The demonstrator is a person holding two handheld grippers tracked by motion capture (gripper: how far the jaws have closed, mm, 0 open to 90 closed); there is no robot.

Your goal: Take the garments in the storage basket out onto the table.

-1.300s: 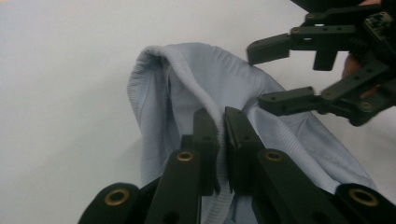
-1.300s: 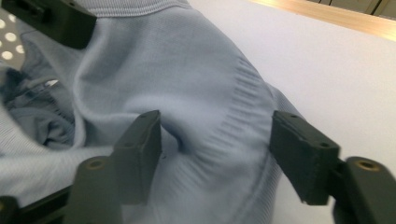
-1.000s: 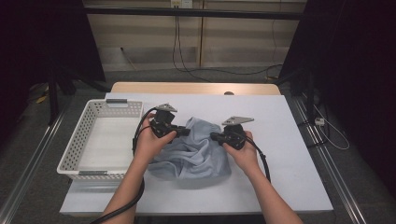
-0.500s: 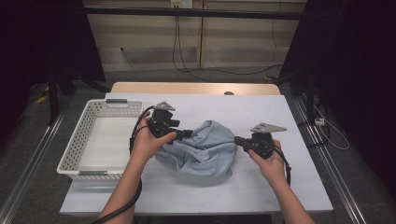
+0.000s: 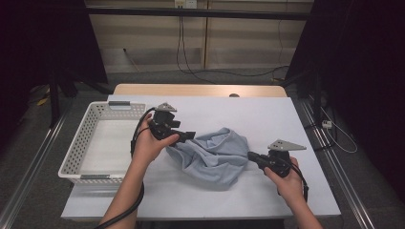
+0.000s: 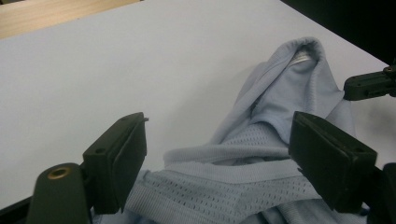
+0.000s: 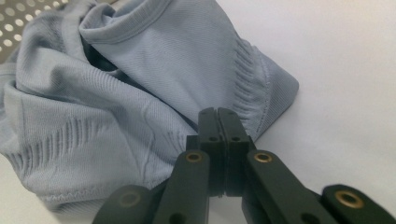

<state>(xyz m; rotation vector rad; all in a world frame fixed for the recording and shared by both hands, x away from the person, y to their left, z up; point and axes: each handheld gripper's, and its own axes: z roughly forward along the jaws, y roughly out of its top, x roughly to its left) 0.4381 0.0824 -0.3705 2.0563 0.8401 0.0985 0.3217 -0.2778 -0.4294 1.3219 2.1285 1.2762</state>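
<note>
High view showed the right gripper (image 5: 252, 158) pinching the shirt (image 5: 215, 155) at its 3 o'clock edge, pulling it flat; the left gripper (image 5: 188, 137), jaws just spread, had released the 9 o'clock edge.

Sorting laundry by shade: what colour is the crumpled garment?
Light blue garment, clearest in the right gripper view.

This looks like a lab recording bay, not a home. A white-topped rectangular table (image 5: 267, 114) stands between black curtains (image 5: 367, 71), with metal floor rails (image 5: 334, 162) along both sides. Black cables (image 5: 191, 57) trail over the grey floor before a pale panelled wall (image 5: 239, 43), under a dark crossbar (image 5: 200, 13).
</note>
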